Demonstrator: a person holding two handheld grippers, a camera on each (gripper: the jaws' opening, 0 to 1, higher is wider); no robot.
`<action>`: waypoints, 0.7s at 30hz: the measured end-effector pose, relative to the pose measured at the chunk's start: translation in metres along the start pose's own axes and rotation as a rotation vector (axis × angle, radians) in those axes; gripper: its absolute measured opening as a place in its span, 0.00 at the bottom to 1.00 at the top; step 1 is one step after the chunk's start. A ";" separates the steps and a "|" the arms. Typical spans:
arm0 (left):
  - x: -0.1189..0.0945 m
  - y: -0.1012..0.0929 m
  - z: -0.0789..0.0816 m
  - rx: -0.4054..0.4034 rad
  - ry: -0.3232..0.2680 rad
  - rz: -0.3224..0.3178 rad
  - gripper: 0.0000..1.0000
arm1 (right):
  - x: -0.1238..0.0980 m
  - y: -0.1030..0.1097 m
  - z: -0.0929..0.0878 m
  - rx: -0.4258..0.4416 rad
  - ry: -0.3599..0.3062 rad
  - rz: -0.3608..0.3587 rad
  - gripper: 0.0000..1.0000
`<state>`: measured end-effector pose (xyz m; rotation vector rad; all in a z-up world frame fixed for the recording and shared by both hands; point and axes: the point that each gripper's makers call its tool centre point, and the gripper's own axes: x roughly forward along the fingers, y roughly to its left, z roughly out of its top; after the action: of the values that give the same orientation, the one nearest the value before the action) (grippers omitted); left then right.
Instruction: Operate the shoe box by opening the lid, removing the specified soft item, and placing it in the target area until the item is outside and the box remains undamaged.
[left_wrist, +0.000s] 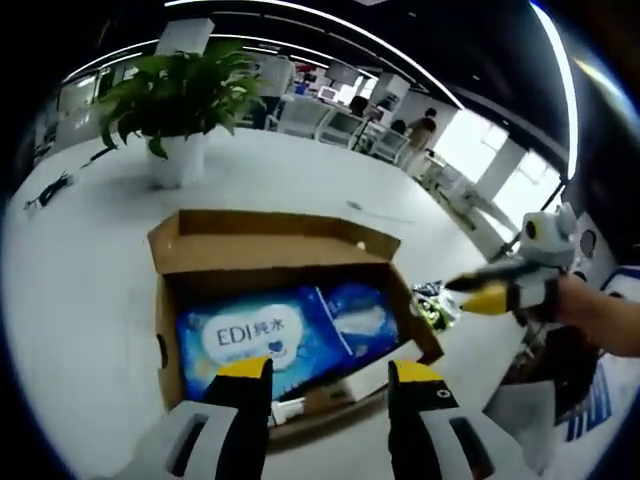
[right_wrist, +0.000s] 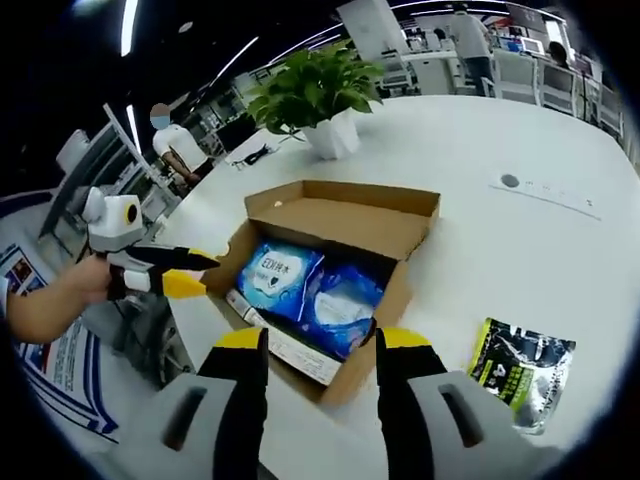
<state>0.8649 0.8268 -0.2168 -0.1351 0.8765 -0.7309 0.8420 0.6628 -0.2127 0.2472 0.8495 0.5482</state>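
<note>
An open cardboard shoe box (left_wrist: 270, 245) (right_wrist: 345, 220) lies on the white table with its lid folded back. Inside it rests a blue soft pack of wipes (left_wrist: 280, 335) (right_wrist: 300, 285), and a narrow white item (right_wrist: 285, 348) lies along the near wall. My left gripper (left_wrist: 330, 375) hovers at the box's near edge, jaws open with nothing between them. My right gripper (right_wrist: 322, 345) stands open and holds nothing at the box's opposite edge. Each gripper also shows in the other's view, held in a hand beside the box: the right gripper (left_wrist: 470, 290) and the left gripper (right_wrist: 200, 273).
A green-and-black packet (right_wrist: 520, 370) (left_wrist: 435, 300) lies on the table beside the box. A potted plant (left_wrist: 180, 100) (right_wrist: 320, 90) stands beyond the box. A cable (left_wrist: 45, 190) lies near the table's far edge. Desks and people fill the room behind.
</note>
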 end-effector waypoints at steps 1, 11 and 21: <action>-0.001 0.002 0.001 -0.002 -0.002 0.001 0.47 | 0.003 0.002 0.001 -0.002 0.002 0.002 0.40; -0.005 0.015 0.003 -0.007 -0.010 -0.003 0.47 | 0.026 0.014 0.003 -0.005 0.019 0.014 0.40; -0.007 0.023 -0.002 -0.022 -0.005 -0.001 0.47 | 0.059 0.022 -0.002 0.004 0.047 0.032 0.38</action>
<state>0.8730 0.8485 -0.2227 -0.1566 0.8795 -0.7218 0.8637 0.7137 -0.2422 0.2525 0.8937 0.5842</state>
